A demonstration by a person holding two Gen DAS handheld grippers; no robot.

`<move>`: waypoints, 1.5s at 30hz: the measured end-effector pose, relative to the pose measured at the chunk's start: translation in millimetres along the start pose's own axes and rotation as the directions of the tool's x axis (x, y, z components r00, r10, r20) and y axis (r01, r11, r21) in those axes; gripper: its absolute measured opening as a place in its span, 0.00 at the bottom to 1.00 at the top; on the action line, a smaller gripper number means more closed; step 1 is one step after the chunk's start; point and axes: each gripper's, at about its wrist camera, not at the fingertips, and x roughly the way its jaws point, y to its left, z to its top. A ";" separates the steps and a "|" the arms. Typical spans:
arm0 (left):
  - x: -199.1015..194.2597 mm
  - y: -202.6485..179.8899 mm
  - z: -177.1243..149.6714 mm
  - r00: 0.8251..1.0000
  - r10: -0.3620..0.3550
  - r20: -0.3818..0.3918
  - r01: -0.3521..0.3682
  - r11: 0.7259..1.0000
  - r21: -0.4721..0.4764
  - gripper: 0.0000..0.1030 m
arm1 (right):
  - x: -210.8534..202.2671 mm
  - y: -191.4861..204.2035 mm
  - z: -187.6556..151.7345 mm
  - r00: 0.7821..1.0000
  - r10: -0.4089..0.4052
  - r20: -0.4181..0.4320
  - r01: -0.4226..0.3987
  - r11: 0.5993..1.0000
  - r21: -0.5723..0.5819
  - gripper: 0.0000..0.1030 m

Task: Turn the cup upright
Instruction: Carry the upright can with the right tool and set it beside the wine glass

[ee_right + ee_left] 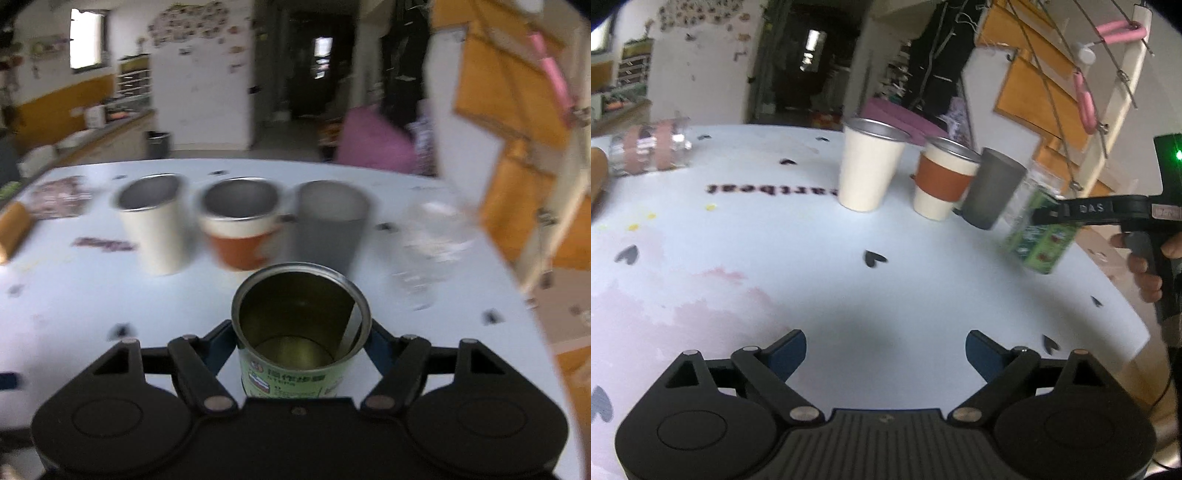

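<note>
Your right gripper (301, 338) clamps the cup (301, 332), mouth up, axis near-vertical above the counter (92, 295); left gripper (885, 350) gapes empty.

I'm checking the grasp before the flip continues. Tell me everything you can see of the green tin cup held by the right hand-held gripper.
The green-labelled metal tin cup is a cylinder with a shiny rolled rim, a dull golden inside, apparently empty, and printed characters on its label. The right hand-held gripper clamps its sides, blue fingers touching. In the left wrist view it hangs tilted above the white heart-printed table.
</note>
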 end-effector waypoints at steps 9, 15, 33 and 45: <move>3.3 -8.8 -4.4 0.994 0.098 0.041 -0.101 0.993 0.058 0.93 | 32.4 -51.4 -5.5 0.985 -0.171 0.031 0.170 0.984 0.053 0.73; -3.6 -10.5 -4.9 0.988 0.127 0.086 -0.132 0.990 0.057 1.00 | 48.2 -68.4 -15.1 0.984 -0.179 0.024 0.176 0.980 0.091 0.73; -19.1 -35.6 7.0 0.980 0.150 0.128 -0.161 0.984 0.080 1.00 | -23.6 -50.3 -46.6 0.970 -0.148 0.194 0.113 0.977 0.180 0.92; -43.3 -59.2 6.4 0.957 0.177 0.231 -0.208 0.971 0.115 1.00 | -105.0 -7.9 -101.1 0.931 -0.197 0.308 0.124 0.963 0.240 0.92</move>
